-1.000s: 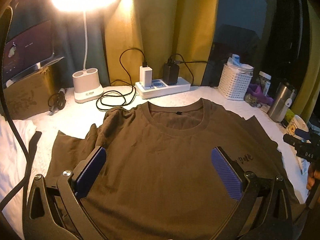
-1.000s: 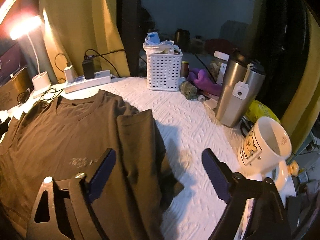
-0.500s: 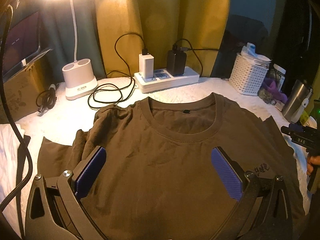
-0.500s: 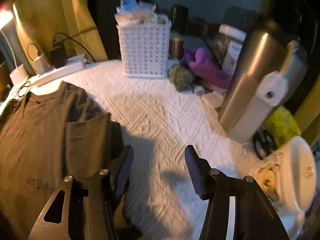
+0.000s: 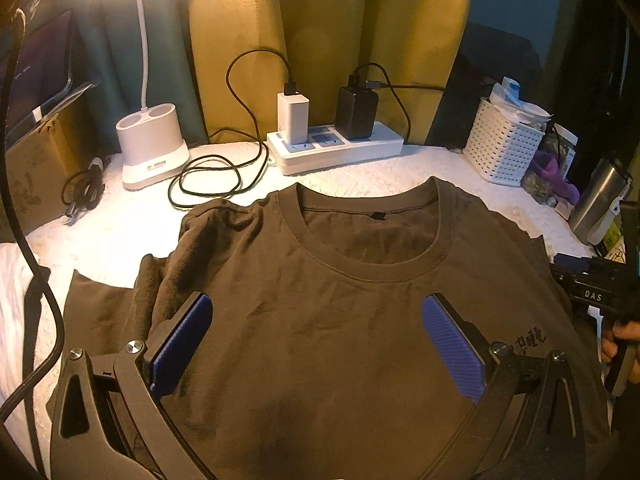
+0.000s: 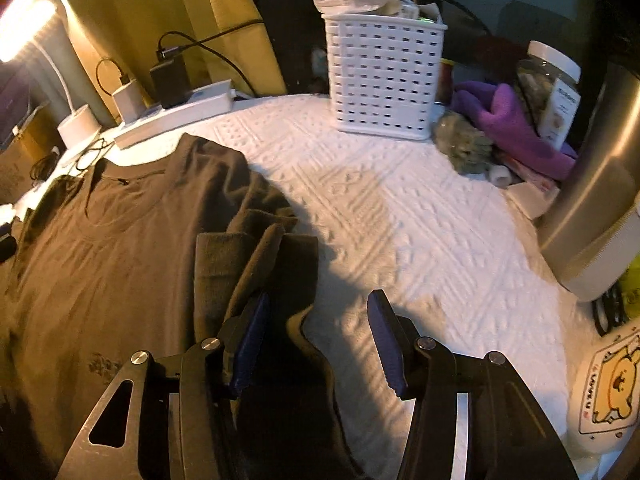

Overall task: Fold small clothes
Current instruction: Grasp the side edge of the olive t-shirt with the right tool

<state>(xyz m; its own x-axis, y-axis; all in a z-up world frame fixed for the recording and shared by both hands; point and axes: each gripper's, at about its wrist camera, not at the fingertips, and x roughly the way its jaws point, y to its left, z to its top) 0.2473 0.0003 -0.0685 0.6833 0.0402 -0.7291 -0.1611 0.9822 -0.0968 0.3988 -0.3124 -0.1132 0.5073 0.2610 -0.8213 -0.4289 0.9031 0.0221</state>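
A dark brown T-shirt (image 5: 340, 320) lies front up on the white textured cloth (image 6: 420, 220), collar toward the far side. My left gripper (image 5: 316, 328) hovers open over its chest, jaws wide apart and empty. My right gripper (image 6: 316, 320) is open low at the shirt's right edge, where the sleeve (image 6: 256, 248) is folded inward over the body in the right wrist view (image 6: 120, 272). Its left pad touches the bunched sleeve fabric; the right pad is over bare cloth. The right gripper also shows at the right edge of the left wrist view (image 5: 592, 288).
A white power strip with chargers (image 5: 336, 144), a white lamp base (image 5: 152, 148) and coiled black cables (image 5: 208, 180) stand behind the collar. A white basket (image 6: 384, 80), purple cloth (image 6: 516, 124), steel flask (image 6: 600, 208) and mug (image 6: 608, 384) crowd the right side. White fabric (image 5: 12, 292) lies at left.
The left gripper moved forward and lower over the shirt's chest. The right gripper moved down and forward to the folded right sleeve, and its jaws narrowed while staying open.
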